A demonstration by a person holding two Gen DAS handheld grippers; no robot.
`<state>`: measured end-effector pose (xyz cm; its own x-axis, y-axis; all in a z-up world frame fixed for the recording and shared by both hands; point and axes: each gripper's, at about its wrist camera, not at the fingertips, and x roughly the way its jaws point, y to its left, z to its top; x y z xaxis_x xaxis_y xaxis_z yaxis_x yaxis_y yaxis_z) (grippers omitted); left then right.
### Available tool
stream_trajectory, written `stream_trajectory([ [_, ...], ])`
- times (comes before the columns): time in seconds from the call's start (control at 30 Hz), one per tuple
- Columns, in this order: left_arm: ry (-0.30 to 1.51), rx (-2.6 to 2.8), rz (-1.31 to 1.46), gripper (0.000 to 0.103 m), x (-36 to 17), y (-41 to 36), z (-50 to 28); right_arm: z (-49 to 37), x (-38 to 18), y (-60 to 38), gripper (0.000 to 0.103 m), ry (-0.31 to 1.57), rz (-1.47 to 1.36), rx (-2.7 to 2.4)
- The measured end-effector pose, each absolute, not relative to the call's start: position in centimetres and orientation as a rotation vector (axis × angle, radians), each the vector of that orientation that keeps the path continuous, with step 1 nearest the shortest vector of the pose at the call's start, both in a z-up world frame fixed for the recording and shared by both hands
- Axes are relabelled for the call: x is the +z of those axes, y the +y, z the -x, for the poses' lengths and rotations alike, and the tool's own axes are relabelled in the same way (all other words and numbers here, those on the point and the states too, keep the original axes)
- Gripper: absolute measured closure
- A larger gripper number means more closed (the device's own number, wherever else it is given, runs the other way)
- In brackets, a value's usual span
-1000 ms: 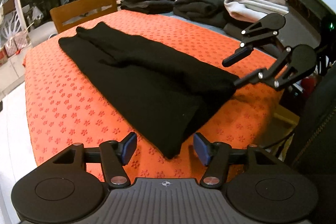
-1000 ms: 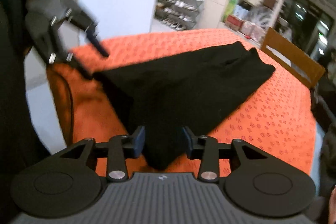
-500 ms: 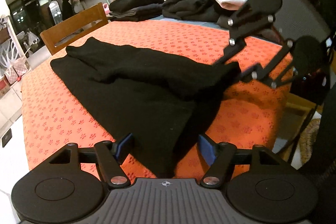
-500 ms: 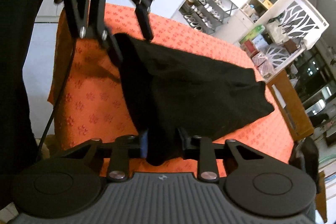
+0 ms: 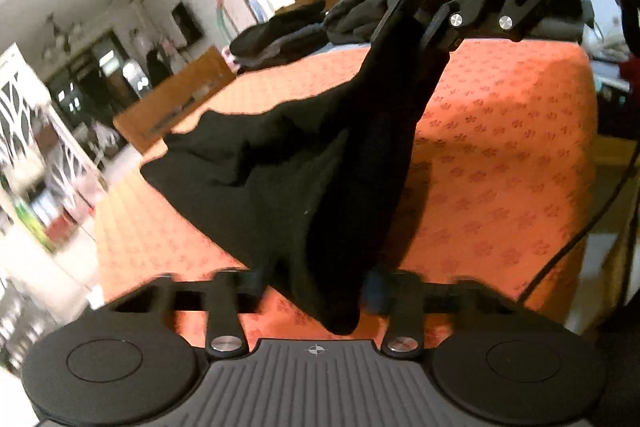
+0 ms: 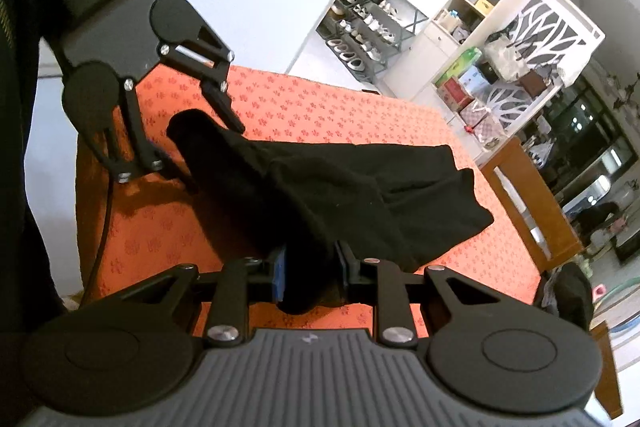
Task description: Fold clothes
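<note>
My left gripper (image 5: pixel 312 287) is pinched on one near corner of the black garment (image 5: pixel 304 163), the cloth bunched between its fingers and hanging a little below them. My right gripper (image 6: pixel 310 271) grips the other near corner the same way, blue pads pressed into the fabric. In the left view the right gripper appears above and ahead, its fingers clamped on a raised peak of cloth; in the right view the left gripper (image 6: pixel 208 143) shows at the upper left with the garment's end between its fingers. The garment's near edge is lifted off the orange cloth (image 5: pixel 500 155), and its long axis runs away from me, the far end still lying flat toward a wooden chair (image 6: pixel 528 203). Beyond, folded dark clothes (image 5: pixel 280 31) are stacked at the table's far side.
</note>
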<state>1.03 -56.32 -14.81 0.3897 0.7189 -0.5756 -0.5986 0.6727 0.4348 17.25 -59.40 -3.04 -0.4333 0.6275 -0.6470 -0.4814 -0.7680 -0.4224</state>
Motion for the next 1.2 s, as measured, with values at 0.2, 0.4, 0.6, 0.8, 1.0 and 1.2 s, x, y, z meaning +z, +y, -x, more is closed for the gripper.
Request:
stream_trajectory([
  [0.2,0.766,0.861,-0.171,0.085,-13.5,-56.0,-1.1,-18.7,-2.2,-58.5,0.048,-0.094,0.965,2.277],
  [0.4,0.757,0.860,-0.153,0.085,-13.2,-55.6,-1.3,-20.2,-1.2,-57.2,0.054,0.053,0.829,2.332],
  [0.6,0.739,0.894,-0.104,0.085,-13.0,-55.5,-1.4,-20.8,-0.4,-48.8,0.082,0.342,0.834,2.194],
  [0.8,0.732,0.924,-0.064,0.085,-12.8,-55.5,-1.5,-20.4,-3.3,-39.9,0.092,0.532,0.926,2.121],
  [1.0,0.735,0.957,-0.026,0.085,-12.9,-55.5,-1.7,-19.7,-8.3,-34.5,0.093,0.671,1.023,2.053],
  [1.2,0.737,0.997,0.013,0.085,-12.9,-55.7,-1.7,-19.1,-8.1,-34.4,0.094,0.669,1.034,2.083],
])
